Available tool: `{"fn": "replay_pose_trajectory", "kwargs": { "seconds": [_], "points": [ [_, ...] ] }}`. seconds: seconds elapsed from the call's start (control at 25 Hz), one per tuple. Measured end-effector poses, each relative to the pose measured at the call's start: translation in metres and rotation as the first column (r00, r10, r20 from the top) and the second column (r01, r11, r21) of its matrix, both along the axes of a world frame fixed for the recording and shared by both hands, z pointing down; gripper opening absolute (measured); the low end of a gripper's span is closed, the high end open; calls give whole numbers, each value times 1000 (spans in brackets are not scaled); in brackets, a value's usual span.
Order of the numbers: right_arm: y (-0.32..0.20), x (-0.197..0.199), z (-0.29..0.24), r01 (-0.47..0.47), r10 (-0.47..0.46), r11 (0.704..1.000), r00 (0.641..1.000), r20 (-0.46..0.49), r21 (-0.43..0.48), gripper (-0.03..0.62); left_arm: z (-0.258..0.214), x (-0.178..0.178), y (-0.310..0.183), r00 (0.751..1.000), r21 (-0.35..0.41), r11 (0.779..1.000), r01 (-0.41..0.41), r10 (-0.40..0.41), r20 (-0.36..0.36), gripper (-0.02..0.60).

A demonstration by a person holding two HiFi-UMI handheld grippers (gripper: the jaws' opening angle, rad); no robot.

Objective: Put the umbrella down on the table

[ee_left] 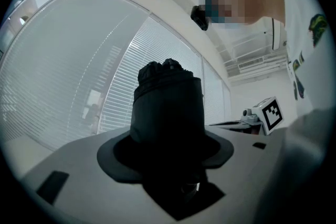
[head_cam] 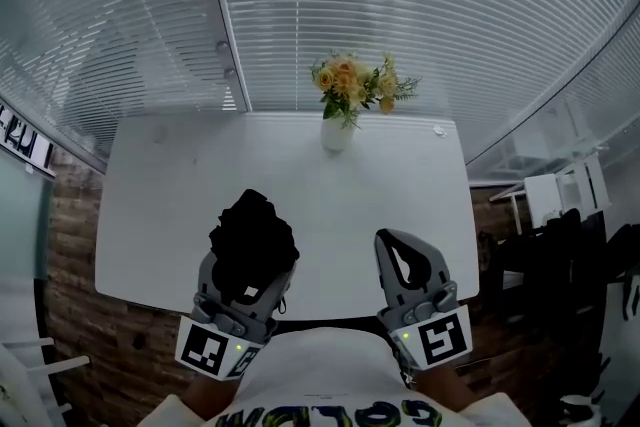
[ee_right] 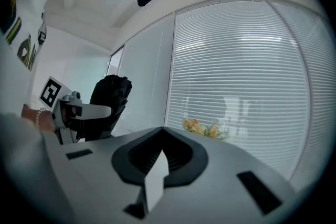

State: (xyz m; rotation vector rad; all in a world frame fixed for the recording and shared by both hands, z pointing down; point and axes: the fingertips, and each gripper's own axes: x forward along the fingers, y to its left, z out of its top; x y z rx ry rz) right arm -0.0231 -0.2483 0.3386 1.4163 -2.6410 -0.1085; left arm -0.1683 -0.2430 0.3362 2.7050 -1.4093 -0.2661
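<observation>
A black folded umbrella [head_cam: 252, 233] stands bunched between the jaws of my left gripper [head_cam: 250, 263], which is shut on it above the near edge of the white table [head_cam: 180, 195]. In the left gripper view the umbrella [ee_left: 168, 107] fills the space between the jaws and hides their tips. To its right my right gripper [head_cam: 395, 241] is held at the same height over the table's near edge, its jaws closed together with nothing in them. The right gripper view shows the umbrella [ee_right: 107, 99] and the left gripper [ee_right: 84, 111] off to its left.
A white vase [head_cam: 336, 133] of yellow flowers [head_cam: 352, 83] stands at the table's far edge, against windows with closed blinds [head_cam: 400, 5]. Brick floor shows on both sides of the table. Dark chairs [head_cam: 560, 255] stand at the right.
</observation>
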Motion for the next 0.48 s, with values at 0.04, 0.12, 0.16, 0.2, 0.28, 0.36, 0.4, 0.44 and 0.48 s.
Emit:
{"fn": "replay_pose_trajectory", "kwargs": {
  "seconds": [0.04, 0.12, 0.16, 0.2, 0.28, 0.36, 0.4, 0.44, 0.48],
  "points": [
    [-1, 0, 0, -2, 2, 1000, 1000, 0, 0, 9, 0, 0, -1, 1000, 0, 1000, -1, 1, 2, 276],
    [-4, 1, 1, -4, 4, 1000, 1000, -1, 0, 9, 1, 0, -3, 1000, -2, 1000, -2, 2, 3, 276],
    [-5, 2, 0, -3, 3, 1000, 1000, 0, 0, 9, 1, 1, -3, 1000, -3, 1000, 0, 0, 3, 276],
    [-5, 3, 0, -3, 3, 1000, 1000, 2, 1, 9, 1, 2, -3, 1000, -4, 1000, 1, -1, 2, 276],
    [-6, 6, 0, -1, 1, 1000, 1000, 7, 2, 9, 1, 5, -3, 1000, -5, 1000, 3, -3, 2, 276],
    [-6, 10, -1, 2, -2, 1000, 1000, 9, 5, 9, 0, 10, -3, 1000, -3, 1000, 1, -1, 4, 276],
    [-7, 13, -2, 4, -4, 1000, 1000, 9, 7, 9, -1, 13, -3, 1000, -1, 1000, 1, -1, 6, 275],
    [-8, 15, -3, 5, -5, 1000, 1000, 9, 10, 9, -2, 17, -4, 1000, 1, 1000, 2, -2, 8, 276],
    [-9, 18, -3, 7, -7, 1000, 1000, 9, 12, 9, -2, 20, -4, 1000, 3, 1000, 4, -4, 10, 276]
  ]
}}
